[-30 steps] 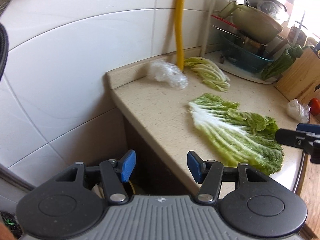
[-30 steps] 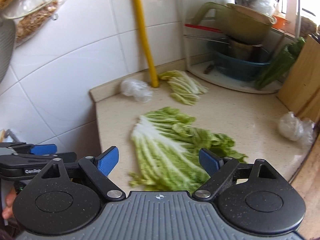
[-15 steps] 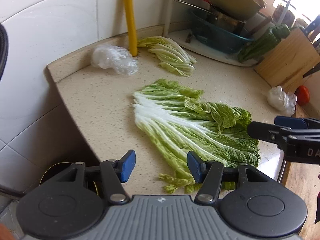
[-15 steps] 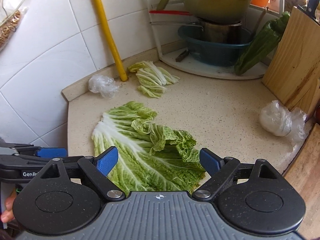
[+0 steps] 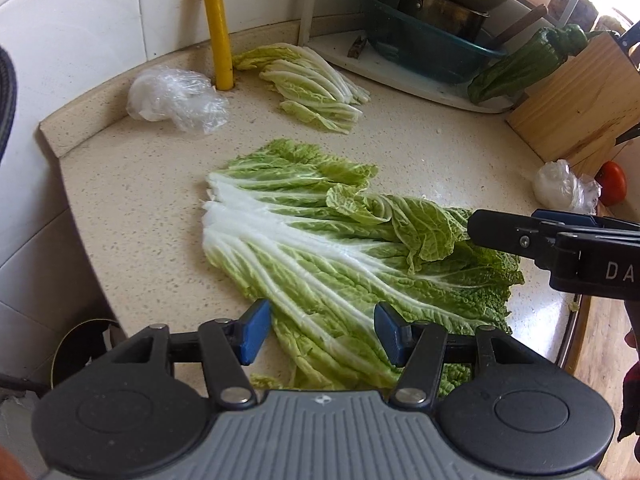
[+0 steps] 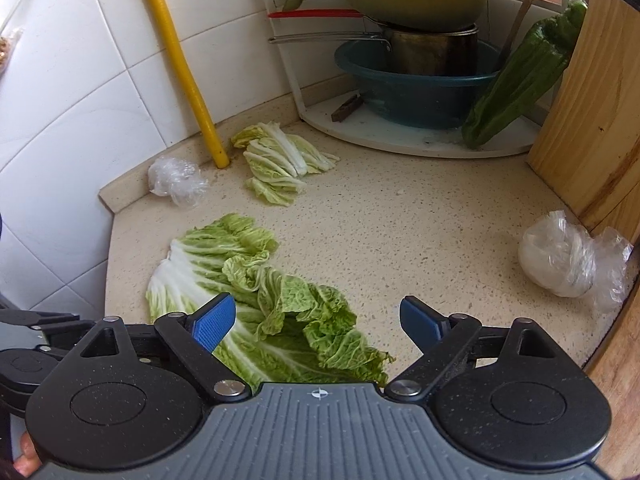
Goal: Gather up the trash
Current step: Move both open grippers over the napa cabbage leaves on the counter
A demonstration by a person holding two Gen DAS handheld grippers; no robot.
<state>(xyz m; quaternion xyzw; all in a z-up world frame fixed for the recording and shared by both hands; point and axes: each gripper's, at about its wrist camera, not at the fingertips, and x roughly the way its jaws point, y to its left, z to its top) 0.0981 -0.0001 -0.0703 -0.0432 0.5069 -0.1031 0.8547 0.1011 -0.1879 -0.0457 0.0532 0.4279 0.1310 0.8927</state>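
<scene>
Closing in: both grippers hang over the big cabbage leaf (image 5: 332,248) on the counter (image 5: 132,208), near edge, left of centre.
Left gripper (image 5: 316,334): jaws part-open, nothing between the pads; they straddle the leaf's near edge, apparently above it, not touching.
Right gripper (image 6: 316,324): jaws wide, empty, over the leaf's crumpled green end.
Leaf axis: long axis runs left to right; white stalk end points left and slightly far, frilly green end points right toward the counter's near edge.
Doing it well: I'd say pinch the stalk ribs with the left, since they look stiffer, and gather the limp green end with the right, so it lifts as one piece rather than tearing or trailing.
Watch for: loose scraps at the near edge could drop off.
Other trash: small leaf pile (image 5: 316,88) far, by the yellow pipe (image 5: 218,24); plastic wad (image 5: 172,98) far left; second wad (image 6: 568,260) right, by the wooden board (image 6: 600,112).
</scene>
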